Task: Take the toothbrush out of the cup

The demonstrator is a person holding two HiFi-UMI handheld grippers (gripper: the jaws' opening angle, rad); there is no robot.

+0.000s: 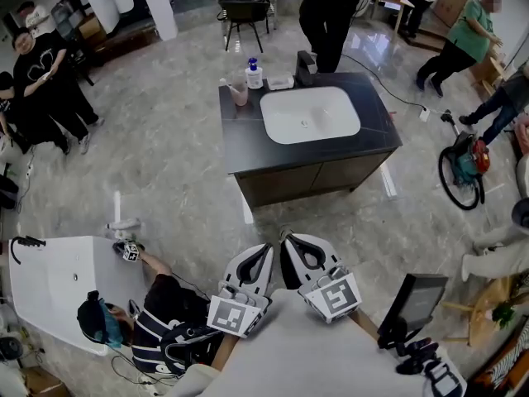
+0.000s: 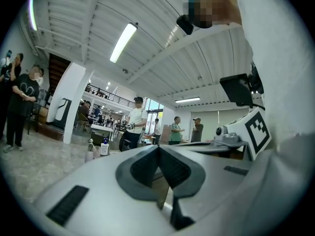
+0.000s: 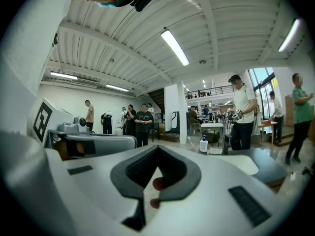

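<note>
The toothbrush [image 1: 229,85] stands in a small pinkish cup [image 1: 240,96] at the back corner of the dark bench [image 1: 248,151], just left of the white oval basin [image 1: 310,114] in the head view. A white pump bottle [image 1: 254,74] stands just beside the cup, between it and the basin. The left tool [image 1: 263,251] and right tool [image 1: 289,242] hover side by side, well apart from the basin and short of the bench.

In the left gripper view, the left tool [image 2: 158,149] has its dark ribbed pads pressed together on nothing. The cup [image 2: 89,155] is small and far off, left of the basin.

In the right gripper view, the right tool [image 3: 158,149] is likewise pressed together and empty. The bottle [image 3: 204,144] shows behind the glossy basin [image 3: 241,163]; I cannot find the cup.

I expect trouble from the slim, smooth handle. A shallow pinch could let it slip, and a slanted pull could tip the light cup or knock the bottle.
</note>
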